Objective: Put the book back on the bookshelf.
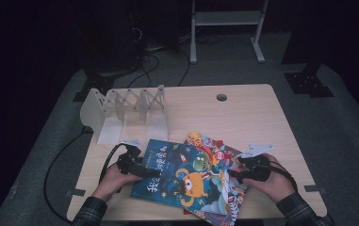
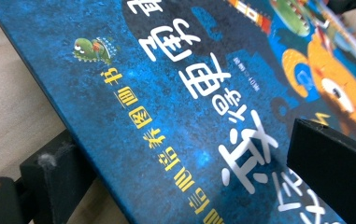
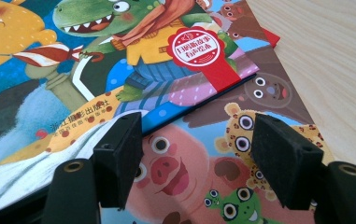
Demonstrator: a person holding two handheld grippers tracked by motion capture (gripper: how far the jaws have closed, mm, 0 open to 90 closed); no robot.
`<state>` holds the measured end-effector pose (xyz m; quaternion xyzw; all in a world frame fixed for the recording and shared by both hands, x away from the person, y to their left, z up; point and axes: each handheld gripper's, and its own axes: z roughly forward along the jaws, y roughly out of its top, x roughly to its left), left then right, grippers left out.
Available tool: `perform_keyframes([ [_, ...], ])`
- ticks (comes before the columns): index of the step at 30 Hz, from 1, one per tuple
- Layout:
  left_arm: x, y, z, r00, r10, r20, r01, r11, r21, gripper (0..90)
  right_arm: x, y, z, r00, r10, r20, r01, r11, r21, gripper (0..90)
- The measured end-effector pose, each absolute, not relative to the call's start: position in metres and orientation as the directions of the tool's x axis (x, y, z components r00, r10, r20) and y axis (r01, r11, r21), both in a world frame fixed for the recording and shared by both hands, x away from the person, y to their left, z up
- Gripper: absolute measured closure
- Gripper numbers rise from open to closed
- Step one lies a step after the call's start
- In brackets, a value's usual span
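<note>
A blue picture book (image 1: 177, 176) with an orange monster on its cover lies skewed on top of a second, brightly coloured picture book (image 1: 206, 141) at the near middle of the table. My left gripper (image 1: 144, 170) is at the blue book's left edge. In the left gripper view the blue book (image 2: 166, 116) runs between the jaws: one jaw sits under the edge, the other stands over the cover, wide apart. My right gripper (image 1: 233, 173) is at the books' right side. Its jaws stand open over the lower book (image 3: 203, 163), just off the blue book's (image 3: 73, 70) corner.
A white folding book rack (image 1: 125, 110) stands at the back left of the wooden table (image 1: 252, 117). A round cable hole (image 1: 221, 97) is at the back middle. Cables trail off the table's left side, and a white frame (image 1: 226, 19) stands on the floor beyond.
</note>
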<state>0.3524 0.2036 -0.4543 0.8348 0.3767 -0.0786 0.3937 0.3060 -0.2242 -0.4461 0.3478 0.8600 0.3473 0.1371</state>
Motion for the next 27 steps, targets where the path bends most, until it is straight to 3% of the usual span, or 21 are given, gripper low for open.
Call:
perform_keyframes([
  [27, 0.349, 0.196, -0.39, 0.764, 0.532, -0.366, 0.602, -0.381, 0.702, 3.3, 0.314, -0.228, -0.448, -0.735, 0.677, 0.042, 0.51, 0.512, 0.691, 26.1],
])
